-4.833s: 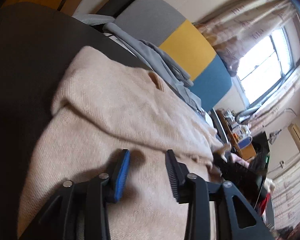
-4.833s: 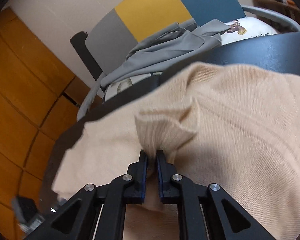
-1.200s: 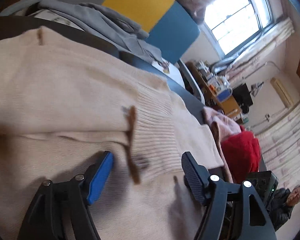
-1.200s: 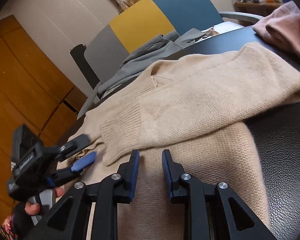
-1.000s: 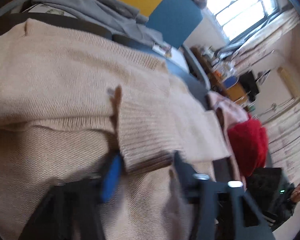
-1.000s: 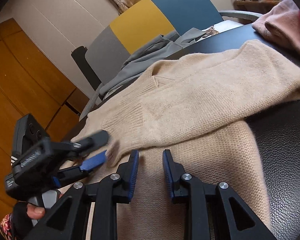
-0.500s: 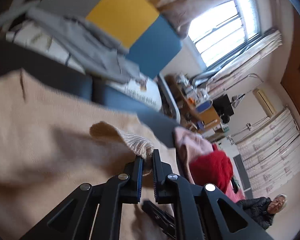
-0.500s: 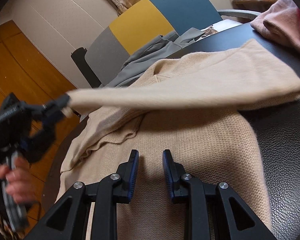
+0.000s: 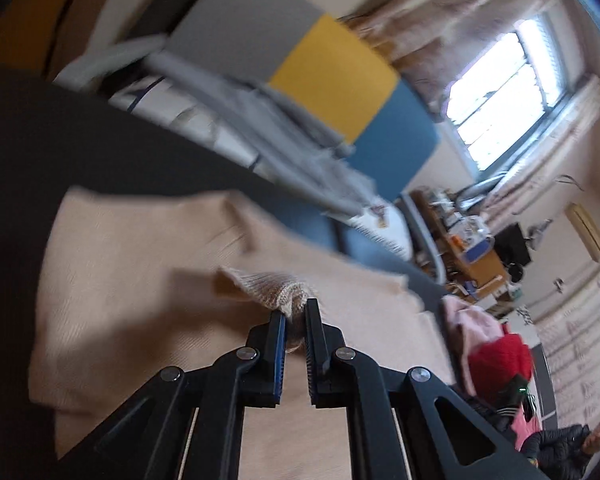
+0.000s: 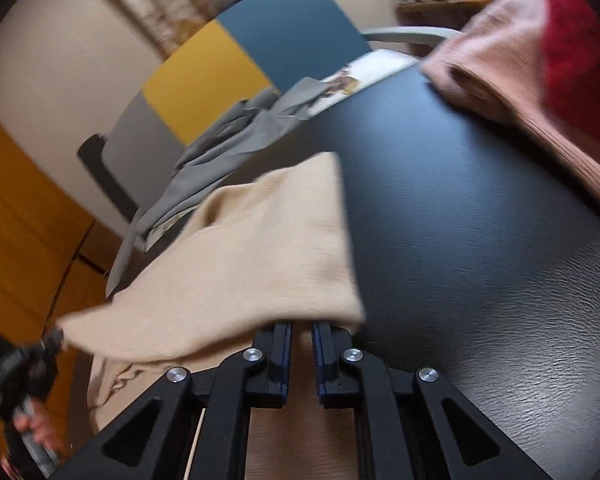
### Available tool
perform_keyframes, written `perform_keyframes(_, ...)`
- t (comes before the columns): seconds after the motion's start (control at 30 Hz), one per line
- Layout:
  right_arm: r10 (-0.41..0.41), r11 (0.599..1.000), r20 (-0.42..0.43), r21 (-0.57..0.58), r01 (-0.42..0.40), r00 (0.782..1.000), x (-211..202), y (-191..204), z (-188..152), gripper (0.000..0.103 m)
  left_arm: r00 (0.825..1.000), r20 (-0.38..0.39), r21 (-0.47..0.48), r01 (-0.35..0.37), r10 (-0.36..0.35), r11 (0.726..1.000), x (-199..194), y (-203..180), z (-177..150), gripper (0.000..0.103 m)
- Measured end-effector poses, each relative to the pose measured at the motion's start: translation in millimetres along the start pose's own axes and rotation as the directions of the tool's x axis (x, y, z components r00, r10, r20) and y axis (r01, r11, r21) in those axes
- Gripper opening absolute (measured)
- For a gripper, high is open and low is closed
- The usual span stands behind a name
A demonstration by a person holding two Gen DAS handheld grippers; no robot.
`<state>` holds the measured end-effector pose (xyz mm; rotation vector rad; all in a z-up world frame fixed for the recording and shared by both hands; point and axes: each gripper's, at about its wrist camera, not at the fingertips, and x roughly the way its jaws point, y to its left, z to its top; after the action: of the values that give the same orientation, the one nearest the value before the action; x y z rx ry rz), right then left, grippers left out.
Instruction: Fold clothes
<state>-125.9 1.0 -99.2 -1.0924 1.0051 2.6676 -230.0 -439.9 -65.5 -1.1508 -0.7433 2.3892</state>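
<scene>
— Where is the beige sweater [image 9: 140, 280] lying?

— On the black counter [image 10: 480, 240], with one sleeve [image 10: 260, 264] lifted off it and stretched across the right wrist view.

— What holds that sleeve?

— The left gripper [image 9: 295, 314]: its fingers are clamped on the ribbed cuff [image 9: 276, 292], which bunches just above them. In the right wrist view that gripper shows blurred at the far left, in a hand [image 10: 36, 432].

— And the right gripper [image 10: 300, 330]?

— Its fingers have just been closing and stand nearly together, their tips under the sleeve's edge. Whether they pinch cloth cannot be told.

— What else is nearby?

— A pink garment [image 10: 512, 76] and a red one [image 10: 580, 60] at the counter's far right, and a grey garment [image 10: 228, 144] draped on the grey, yellow and blue chair [image 10: 236, 64].
</scene>
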Motion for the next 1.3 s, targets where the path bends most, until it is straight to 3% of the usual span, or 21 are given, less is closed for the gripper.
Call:
perform_keyframes(0.13,0.018,1.000,0.031,0.021,-0.019,0.999,-2.9,-6.7,-4.0,0.008,0.997,-0.009,-0.003,-0.072,0.072,0.997,15.6,25.3,-30.7,0.008)
perform_keyframes(0.27,0.024,1.000,0.066,0.013,-0.025,0.998,-11.5,-6.4,-1.5,0.009,0.996,0.071,0.008,-0.063,0.063,0.998,6.0,29.1,-40.4,0.008)
perform_keyframes(0.4,0.036,0.999,-0.006,-0.004,-0.036,0.999,-8.7,-6.3,-2.2,0.011,0.993,0.077,0.022,-0.092,0.091,0.995,5.6,29.0,-38.4,0.008)
perform_keyframes(0.5,0.028,0.994,-0.019,-0.109,-0.030,0.999,-26.2,5.1,-4.3,0.013,0.993,0.080,0.012,-0.089,0.088,0.996,6.3,32.7,-39.9,0.008)
perform_keyframes(0.7,0.037,0.949,0.062,-0.316,-0.015,0.997,-36.9,47.4,21.8,0.013,0.994,0.065,-0.031,-0.082,0.084,0.996,16.4,37.9,-39.4,0.011)
perform_keyframes(0.87,-0.071,0.948,-0.060,-0.315,0.049,0.996,25.5,40.6,27.1,0.010,0.994,0.073,-0.058,-0.072,0.076,0.996,16.7,44.0,-40.0,0.011)
perform_keyframes(0.93,-0.079,0.963,-0.041,-0.260,0.066,0.996,27.0,24.0,27.2,0.000,0.993,0.076,-0.045,-0.085,0.089,0.995,17.7,42.1,-39.7,0.011)
perform_keyframes(1.03,-0.106,0.977,-0.015,-0.189,0.101,0.994,19.4,10.6,32.1,0.000,0.992,0.079,-0.033,-0.096,0.099,0.995,17.8,40.6,-39.7,0.011)
perform_keyframes(1.1,-0.149,0.964,-0.002,-0.225,0.145,0.989,14.4,21.3,33.0,0.000,0.992,0.080,-0.034,-0.095,0.098,0.995,17.5,41.4,-40.3,0.011)
perform_keyframes(1.13,-0.157,0.956,0.019,-0.247,0.157,0.987,9.6,31.8,32.9,0.007,0.992,0.081,-0.035,-0.095,0.098,0.995,17.4,41.8,-40.6,0.011)
perform_keyframes(1.17,-0.138,0.955,0.033,-0.261,0.142,0.990,5.7,42.5,32.7,0.007,0.992,0.082,-0.035,-0.095,0.097,0.995,17.3,42.2,-40.9,0.011)
perform_keyframes(1.23,-0.029,0.960,0.030,-0.279,0.036,0.999,3.6,67.3,31.6,0.007,0.991,0.083,-0.025,-0.106,0.108,0.994,17.5,40.6,-41.1,0.011)
perform_keyframes(1.3,0.030,0.938,-0.015,-0.344,-0.033,0.999,16.6,100.7,25.3,0.007,0.990,0.084,-0.021,-0.111,0.112,0.994,17.2,40.3,-41.4,0.011)
